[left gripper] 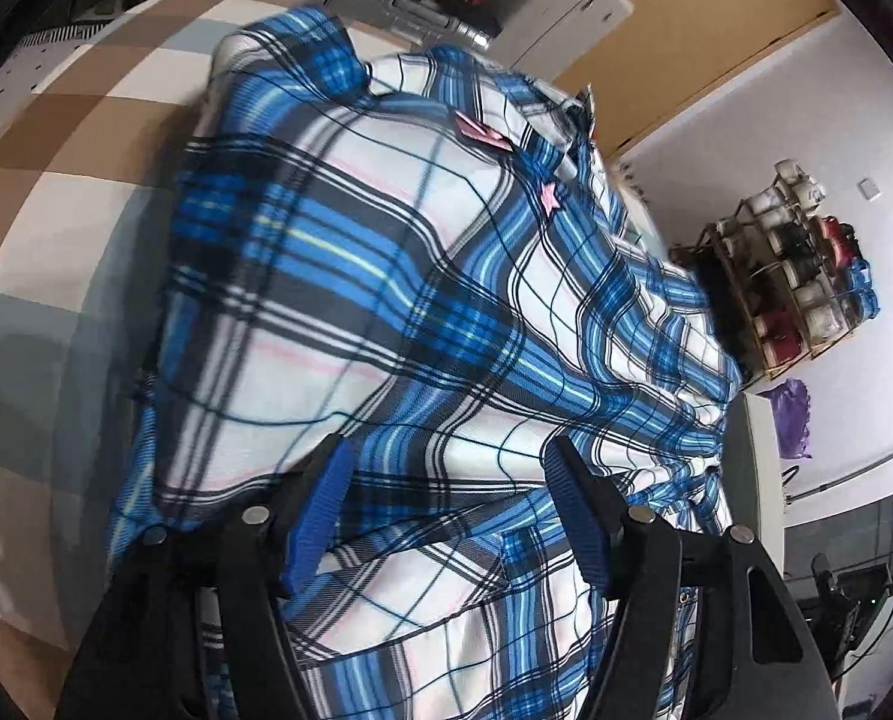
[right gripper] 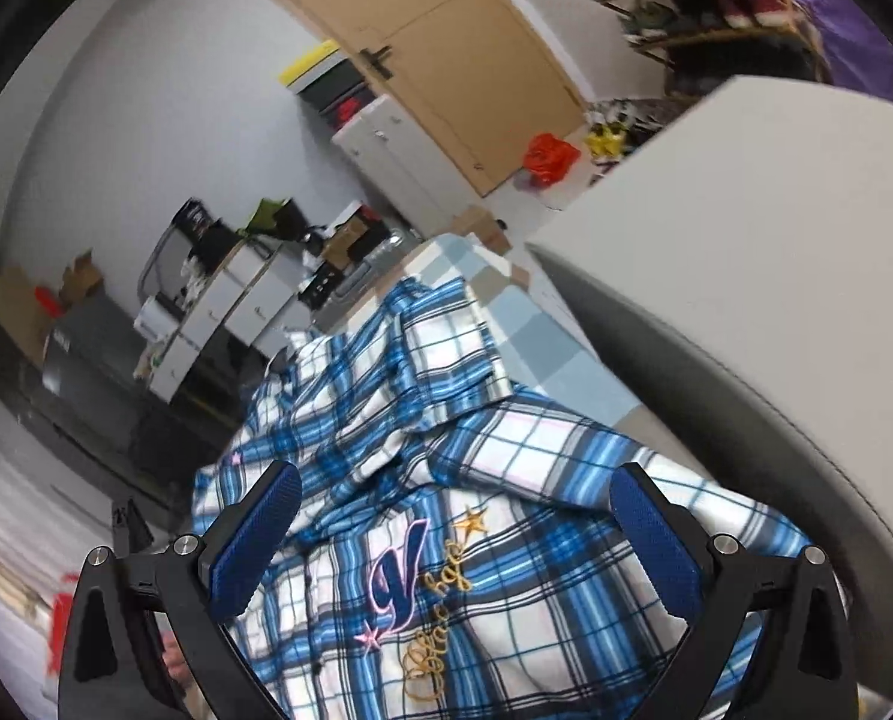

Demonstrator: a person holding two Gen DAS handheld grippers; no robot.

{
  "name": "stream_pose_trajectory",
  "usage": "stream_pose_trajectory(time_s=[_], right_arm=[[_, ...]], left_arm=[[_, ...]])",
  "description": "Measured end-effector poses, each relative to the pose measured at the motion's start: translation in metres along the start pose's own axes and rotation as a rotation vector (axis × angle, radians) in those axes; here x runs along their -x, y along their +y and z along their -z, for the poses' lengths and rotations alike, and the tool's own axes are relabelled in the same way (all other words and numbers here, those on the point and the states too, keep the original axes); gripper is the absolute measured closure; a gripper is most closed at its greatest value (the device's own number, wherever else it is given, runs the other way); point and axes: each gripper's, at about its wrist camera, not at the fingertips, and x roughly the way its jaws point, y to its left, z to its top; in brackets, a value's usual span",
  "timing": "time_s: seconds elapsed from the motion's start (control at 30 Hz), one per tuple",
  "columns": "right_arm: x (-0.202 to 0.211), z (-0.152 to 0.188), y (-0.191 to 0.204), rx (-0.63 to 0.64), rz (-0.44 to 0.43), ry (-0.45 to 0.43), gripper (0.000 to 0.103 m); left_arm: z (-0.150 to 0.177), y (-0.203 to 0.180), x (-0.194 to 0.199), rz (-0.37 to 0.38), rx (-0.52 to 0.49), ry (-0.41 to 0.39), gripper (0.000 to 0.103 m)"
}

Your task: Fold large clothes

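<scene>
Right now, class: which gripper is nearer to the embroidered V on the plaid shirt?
Right. The right gripper stands open directly over the embroidered V on the plaid shirt. The left gripper is open over plain plaid cloth, with no V in its view.

Blue-white plaid shirt (left gripper: 386,300), rumpled, spread on checkered surface (left gripper: 74,138).

Ahead of your left claw (left gripper: 446,480) the shirt (left gripper: 386,300) lies spread on the surface (left gripper: 56,180), a shoe rack (left gripper: 794,276) off to its right.
</scene>
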Motion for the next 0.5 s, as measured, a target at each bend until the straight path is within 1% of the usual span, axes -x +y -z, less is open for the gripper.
stream_pose_trajectory(time_s=[0.03, 0.1, 0.13, 0.17, 0.2, 0.23, 0.27, 0.3, 0.37, 0.4, 0.43, 0.47, 0.5], right_arm=[[-0.001, 0.001, 0.003, 0.014, -0.005, 0.002, 0.000], [-0.003, 0.002, 0.010, 0.051, -0.014, 0.004, 0.000], [-0.004, 0.003, 0.013, 0.067, -0.018, 0.004, 0.000], [-0.004, 0.004, 0.017, 0.089, -0.026, 0.006, 0.000], [-0.005, 0.006, 0.022, 0.113, -0.034, 0.007, 0.000], [-0.005, 0.007, 0.025, 0.132, -0.037, 0.007, 0.000], [-0.005, 0.009, 0.030, 0.159, -0.039, 0.007, 0.000], [-0.005, 0.011, 0.036, 0.189, -0.043, 0.009, 0.000], [-0.005, 0.014, 0.046, 0.237, -0.045, 0.010, 0.000], [-0.004, 0.016, 0.050, 0.257, -0.043, 0.007, 0.000], [-0.004, 0.017, 0.054, 0.268, -0.044, 0.007, 0.000], [-0.004, 0.019, 0.058, 0.275, -0.048, 0.006, 0.000], [-0.003, 0.019, 0.062, 0.275, -0.056, 0.006, 0.000]], left_arm=[[0.001, -0.001, 0.002, -0.022, -0.012, -0.002, 0.050], [0.004, -0.001, 0.010, -0.073, -0.043, -0.016, 0.054], [0.003, 0.000, 0.011, -0.095, -0.047, -0.021, 0.061], [-0.001, 0.000, 0.001, -0.109, -0.046, -0.020, 0.066], [0.000, 0.006, 0.006, -0.113, -0.039, -0.019, 0.073], [-0.004, 0.000, -0.004, -0.110, -0.030, -0.017, 0.080], [-0.003, 0.007, 0.000, -0.097, -0.010, -0.007, 0.082], [-0.003, 0.012, -0.002, -0.086, 0.006, 0.002, 0.082], [-0.009, 0.010, 0.001, -0.081, 0.024, 0.037, 0.082], [-0.013, 0.002, 0.008, -0.088, 0.010, 0.040, 0.082], [-0.019, -0.015, 0.007, -0.095, -0.023, 0.033, 0.080], [-0.026, -0.035, 0.014, -0.094, -0.094, 0.025, 0.075], [-0.033, -0.056, 0.014, -0.102, -0.172, 0.020, 0.053]])
